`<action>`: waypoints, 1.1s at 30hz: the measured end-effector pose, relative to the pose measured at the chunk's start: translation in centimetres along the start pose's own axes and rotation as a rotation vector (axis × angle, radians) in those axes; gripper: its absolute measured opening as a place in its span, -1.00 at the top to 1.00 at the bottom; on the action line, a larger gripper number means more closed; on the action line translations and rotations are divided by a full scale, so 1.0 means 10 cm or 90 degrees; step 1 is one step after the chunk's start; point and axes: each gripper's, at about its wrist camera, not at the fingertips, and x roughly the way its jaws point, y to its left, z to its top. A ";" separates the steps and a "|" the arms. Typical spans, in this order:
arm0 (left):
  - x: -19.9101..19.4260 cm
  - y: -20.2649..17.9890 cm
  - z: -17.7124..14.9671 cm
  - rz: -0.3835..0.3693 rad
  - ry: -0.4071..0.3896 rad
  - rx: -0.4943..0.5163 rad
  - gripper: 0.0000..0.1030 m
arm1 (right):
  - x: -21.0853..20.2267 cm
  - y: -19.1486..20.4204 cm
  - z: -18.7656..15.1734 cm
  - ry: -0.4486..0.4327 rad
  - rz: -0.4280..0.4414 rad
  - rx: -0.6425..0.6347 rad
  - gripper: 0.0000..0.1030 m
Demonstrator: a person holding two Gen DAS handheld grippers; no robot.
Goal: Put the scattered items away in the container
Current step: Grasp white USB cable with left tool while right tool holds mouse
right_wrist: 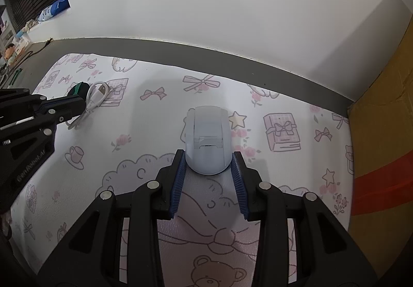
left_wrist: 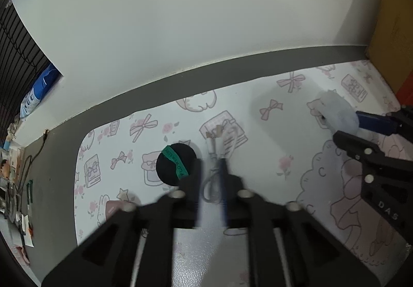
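The pale blue mouse (right_wrist: 207, 141) lay on the patterned mat (right_wrist: 144, 132), its rear between the right gripper's (right_wrist: 209, 158) parted, barely touching jaws. The left gripper (left_wrist: 210, 165), blurred, nearly closed around a white USB cable (left_wrist: 219, 142) beside a black disc (left_wrist: 175, 164).

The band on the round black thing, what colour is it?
Green, with dark lettering, across the round black thing; clearest in the left wrist view.
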 end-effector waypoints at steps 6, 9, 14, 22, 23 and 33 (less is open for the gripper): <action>0.02 0.07 0.00 -0.040 0.008 -0.023 -0.80 | 0.00 0.00 0.00 -0.001 0.000 0.000 0.28; 0.03 0.08 0.00 -0.043 0.009 -0.024 -0.80 | 0.00 0.01 0.00 0.000 -0.001 0.000 0.28; 0.11 0.07 -0.05 -0.052 0.036 -0.022 -0.80 | 0.00 0.02 0.00 0.000 -0.002 0.000 0.28; 0.09 0.12 -0.09 -0.105 0.041 -0.034 -0.41 | 0.00 0.02 0.01 0.000 -0.001 0.000 0.28; 0.09 0.13 -0.10 -0.110 0.042 -0.036 -0.36 | 0.00 0.02 0.01 0.000 -0.001 0.000 0.28; 0.06 0.23 -0.10 -0.121 0.038 -0.051 0.61 | 0.00 0.01 0.01 0.001 -0.001 -0.003 0.28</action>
